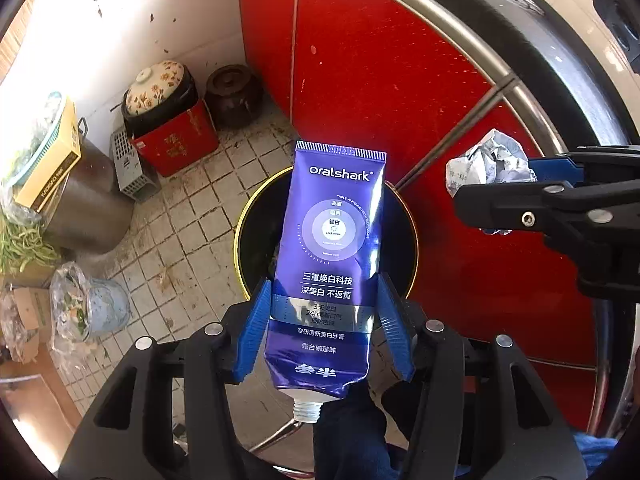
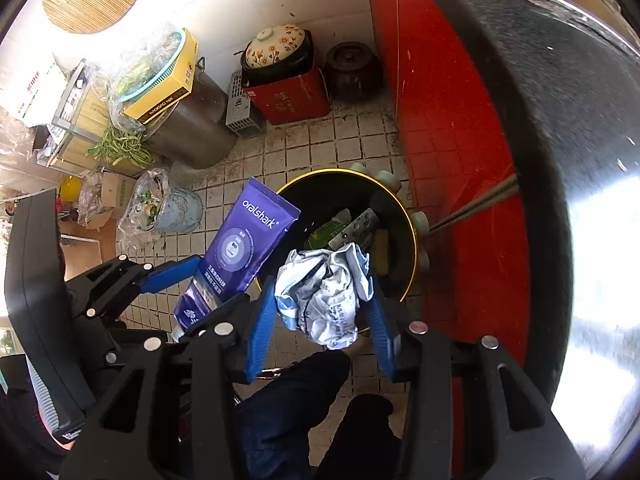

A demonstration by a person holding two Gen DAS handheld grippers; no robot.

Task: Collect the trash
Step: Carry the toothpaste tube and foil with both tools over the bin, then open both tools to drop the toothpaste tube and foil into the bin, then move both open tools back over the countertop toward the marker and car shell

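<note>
Left wrist view: left gripper [image 1: 326,316] pinches a purple toothpaste tube [image 1: 332,248] across its lower body, blue pads on both side edges. Cap is off; the bare threaded neck points back toward the camera and the crimped end points away. The tube's long axis runs along the fingers, straight out over the bin [image 1: 248,216] on the floor below. The tube covers most of the bin mouth in this view, so its contents are hidden here.

Right wrist view: right gripper [image 2: 324,292] is clamped on a crumpled paper wad [image 2: 324,292], a pad on each side. The wad hangs over the near rim of the bin [image 2: 412,220]. The tube [image 2: 240,248] sits just left of the wad, its far end over the bin's left rim.

Judgement: both items lie above or just inside the rim line, grippers pointing steeply down. Right load looks nearer the bin centre; the left tube overhangs the edge and may need a short shift inward before release. The grippers are close side by side, not touching as far as seen.

Bin already holds a blister pack [image 2: 360,226], something green and a yellow piece. White objects at the far rim are cut off; cannot identify them. Bin depth is not readable.
</note>
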